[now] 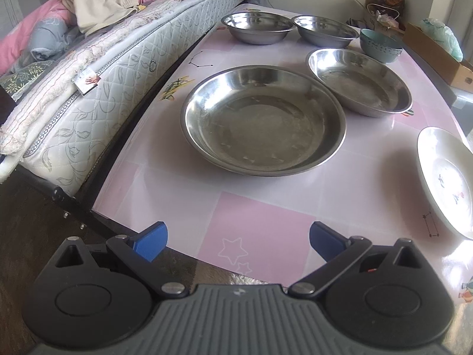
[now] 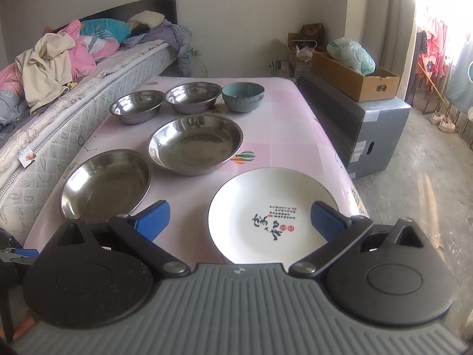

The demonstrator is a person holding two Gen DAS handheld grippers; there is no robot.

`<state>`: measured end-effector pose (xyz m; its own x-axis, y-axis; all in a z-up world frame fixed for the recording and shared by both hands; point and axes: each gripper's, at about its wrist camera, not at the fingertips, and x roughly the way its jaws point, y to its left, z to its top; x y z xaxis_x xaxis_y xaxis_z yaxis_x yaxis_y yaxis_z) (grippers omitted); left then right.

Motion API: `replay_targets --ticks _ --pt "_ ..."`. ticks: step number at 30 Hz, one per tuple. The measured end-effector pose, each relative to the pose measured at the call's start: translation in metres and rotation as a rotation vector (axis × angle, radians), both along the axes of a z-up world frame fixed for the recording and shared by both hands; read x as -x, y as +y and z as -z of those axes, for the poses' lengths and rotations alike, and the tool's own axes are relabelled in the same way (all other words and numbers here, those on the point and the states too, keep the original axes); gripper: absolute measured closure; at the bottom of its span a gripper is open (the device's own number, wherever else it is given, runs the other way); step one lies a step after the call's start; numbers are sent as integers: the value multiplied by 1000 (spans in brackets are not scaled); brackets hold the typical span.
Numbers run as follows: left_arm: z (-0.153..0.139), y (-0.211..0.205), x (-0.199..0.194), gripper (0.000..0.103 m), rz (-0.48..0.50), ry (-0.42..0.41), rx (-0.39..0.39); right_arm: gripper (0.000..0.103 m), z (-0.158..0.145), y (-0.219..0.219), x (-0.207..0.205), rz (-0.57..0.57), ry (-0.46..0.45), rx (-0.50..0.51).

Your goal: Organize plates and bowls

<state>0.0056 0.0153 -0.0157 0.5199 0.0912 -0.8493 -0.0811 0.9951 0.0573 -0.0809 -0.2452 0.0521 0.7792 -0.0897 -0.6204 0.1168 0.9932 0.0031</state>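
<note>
The bed (image 2: 74, 94) runs along the desk's (image 1: 266, 224) left side, touching it, with heaped clothes (image 2: 47, 65) on top. Right of the desk stands a grey box (image 2: 375, 136) carrying a cardboard tray (image 2: 354, 80).

On the pink desk, taking the near steel pan (image 1: 263, 121) as landmark: a second steel pan (image 1: 359, 82) sits just beyond it to the right, close but apart. Behind that, at the desk's far end, two steel bowls (image 1: 257, 28) (image 1: 325, 31) stand side by side, and a teal bowl (image 1: 380, 44) stands right of them. A white plate (image 2: 273, 216) with black calligraphy lies right of the near pan, well apart, at the desk's near right corner.

The left gripper (image 1: 238, 241) hovers over the near desk edge in front of the near pan, jaws spread wide, empty. The right gripper (image 2: 239, 222) hovers above the plate's near side, jaws likewise wide apart, holding nothing.
</note>
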Motion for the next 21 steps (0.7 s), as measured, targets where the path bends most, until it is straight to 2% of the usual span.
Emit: replay_targets --ticks 4,6,11,14,17,19,21 --pt "-5 11 -3 0 -38 -19 -7 1 -18 -1 6 -46 -115 33" --pt "-8 16 -5 0 -54 -26 -7 1 -22 -1 7 -74 -141 21" --pt "-13 28 -13 0 -91 -38 -12 1 -24 -4 7 -211 -201 -134" --pt "-15 35 -18 0 -109 -39 -11 1 -21 -1 -5 -257 -158 -217" --pt "-19 43 -26 0 -123 -46 -7 1 -13 8 -25 -297 -29 -262" --pt "-22 47 -32 0 -133 -51 -1 1 -10 11 -36 -311 34 -270" --pt "-25 53 -38 0 -145 -65 2 1 -10 15 -44 -303 60 -240"
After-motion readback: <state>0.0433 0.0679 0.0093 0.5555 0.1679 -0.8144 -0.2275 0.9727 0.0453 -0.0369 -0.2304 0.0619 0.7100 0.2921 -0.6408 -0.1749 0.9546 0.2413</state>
